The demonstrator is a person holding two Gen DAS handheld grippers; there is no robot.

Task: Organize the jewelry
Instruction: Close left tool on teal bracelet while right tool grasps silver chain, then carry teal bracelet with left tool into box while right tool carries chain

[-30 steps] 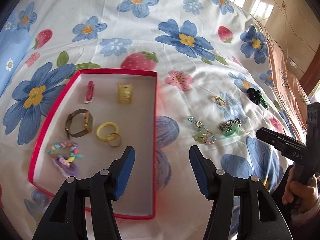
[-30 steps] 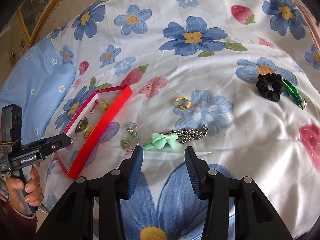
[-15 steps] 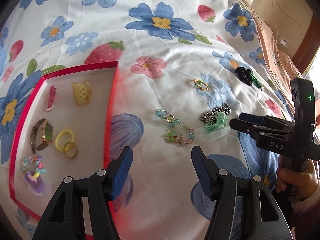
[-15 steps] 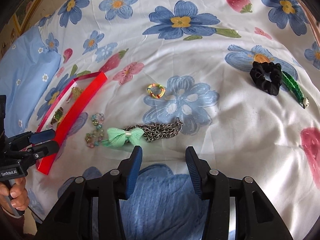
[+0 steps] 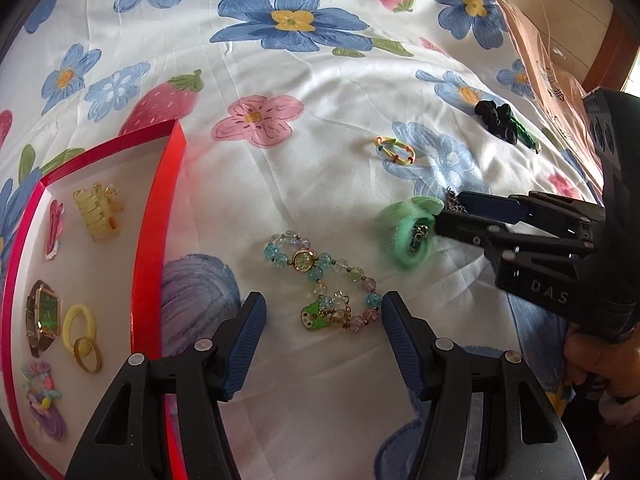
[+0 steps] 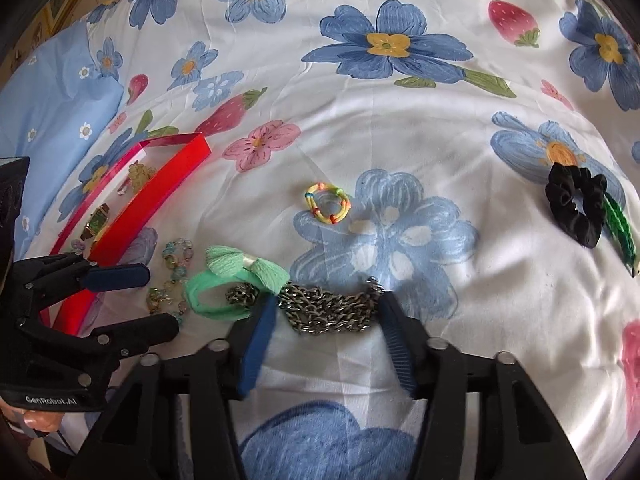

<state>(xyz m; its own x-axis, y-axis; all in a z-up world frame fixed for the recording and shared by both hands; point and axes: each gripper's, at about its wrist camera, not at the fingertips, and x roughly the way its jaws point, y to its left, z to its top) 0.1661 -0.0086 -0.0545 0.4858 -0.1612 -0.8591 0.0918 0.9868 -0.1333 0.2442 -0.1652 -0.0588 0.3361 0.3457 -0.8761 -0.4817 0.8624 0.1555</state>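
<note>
The right gripper (image 6: 326,314) is closing around the chain (image 6: 328,308), which lies crosswise between its fingers; the left gripper (image 5: 322,320), fingers apart and narrowing, straddles the beaded bracelet (image 5: 320,276).

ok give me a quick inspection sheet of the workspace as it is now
surface: floral bedsheet, wrinkled
job's things: red box holds watch, clips and rings; bead bracelet, chain with green bow, small ring, black scrunchie lie on the sheet
clutter: nothing seen
grippers: left gripper closing, straddles the bracelet; right gripper closing around the chain
cables: nothing seen
surroundings: blue pillow, tiled floor
</note>
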